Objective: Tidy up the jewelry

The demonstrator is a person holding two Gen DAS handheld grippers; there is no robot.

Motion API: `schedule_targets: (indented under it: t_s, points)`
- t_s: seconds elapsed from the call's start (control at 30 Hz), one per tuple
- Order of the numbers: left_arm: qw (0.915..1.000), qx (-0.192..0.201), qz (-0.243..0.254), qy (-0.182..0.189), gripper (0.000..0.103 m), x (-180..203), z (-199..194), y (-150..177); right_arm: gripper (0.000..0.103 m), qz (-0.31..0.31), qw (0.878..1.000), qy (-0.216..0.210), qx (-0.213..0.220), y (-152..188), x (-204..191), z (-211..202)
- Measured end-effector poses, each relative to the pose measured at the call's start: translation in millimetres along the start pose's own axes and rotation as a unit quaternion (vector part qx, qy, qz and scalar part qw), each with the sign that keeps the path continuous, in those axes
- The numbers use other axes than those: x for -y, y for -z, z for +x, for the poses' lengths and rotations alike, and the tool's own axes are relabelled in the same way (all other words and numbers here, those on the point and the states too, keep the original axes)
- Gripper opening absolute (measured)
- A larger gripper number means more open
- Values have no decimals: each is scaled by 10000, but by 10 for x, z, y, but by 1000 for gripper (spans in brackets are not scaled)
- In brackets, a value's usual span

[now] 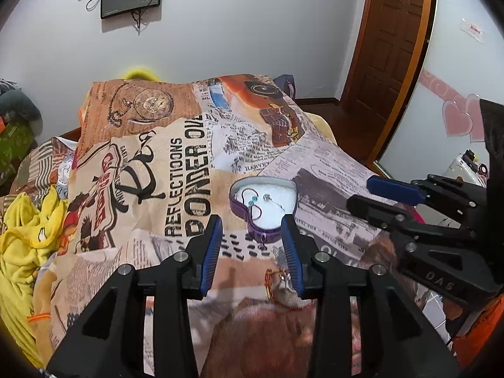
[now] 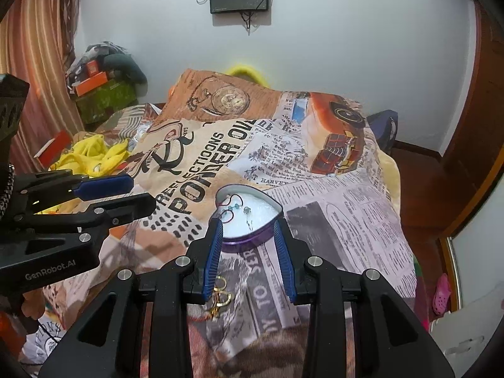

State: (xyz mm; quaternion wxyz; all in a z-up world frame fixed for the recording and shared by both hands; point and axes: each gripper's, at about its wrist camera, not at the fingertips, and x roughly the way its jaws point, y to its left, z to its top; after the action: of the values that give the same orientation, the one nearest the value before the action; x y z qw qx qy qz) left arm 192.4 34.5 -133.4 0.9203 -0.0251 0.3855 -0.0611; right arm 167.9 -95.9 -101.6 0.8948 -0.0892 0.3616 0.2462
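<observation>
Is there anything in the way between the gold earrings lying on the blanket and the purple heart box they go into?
Nothing visible blocks that path. The gold earrings lie on the printed blanket just short of the open purple heart box, with only bare blanket between them. Both the right gripper and the left gripper are open and empty.

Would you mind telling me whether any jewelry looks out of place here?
Yes: gold jewelry lies loose on the printed bedcover, outside the heart-shaped box that already holds other pieces. Both the left gripper and the right gripper are open and empty.
</observation>
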Motion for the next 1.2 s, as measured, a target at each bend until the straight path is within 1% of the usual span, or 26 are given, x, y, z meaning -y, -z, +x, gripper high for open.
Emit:
schedule_targets:
  t_s: [0.2, 0.43, 0.6, 0.77, 1.03, 1.2]
  points:
    - [9998, -192, 1, -36, 38, 3, 8, 167, 31, 95, 9999, 8, -110, 140, 27, -24]
    - [9988, -471, -83, -80, 38, -40, 87, 393, 31, 104, 9988, -99, -465, 372, -19, 94]
    - [9976, -661, -200, 43, 38, -62, 161, 522, 31, 52, 9964, -352, -764, 528, -120, 246]
    - [9965, -797, -197, 143, 38, -57, 217, 615, 31, -4, 9937, -455, -1027, 640, -212, 427]
    - [9950, -891, -352, 287, 38, -115, 267, 694, 30, -123, 9919, -533, -1146, 682, -261, 536]
    - [9947, -908, -344, 340, 38, -106, 291, 702, 30, -329, 9911, -514, -1182, 700, -339, 601]
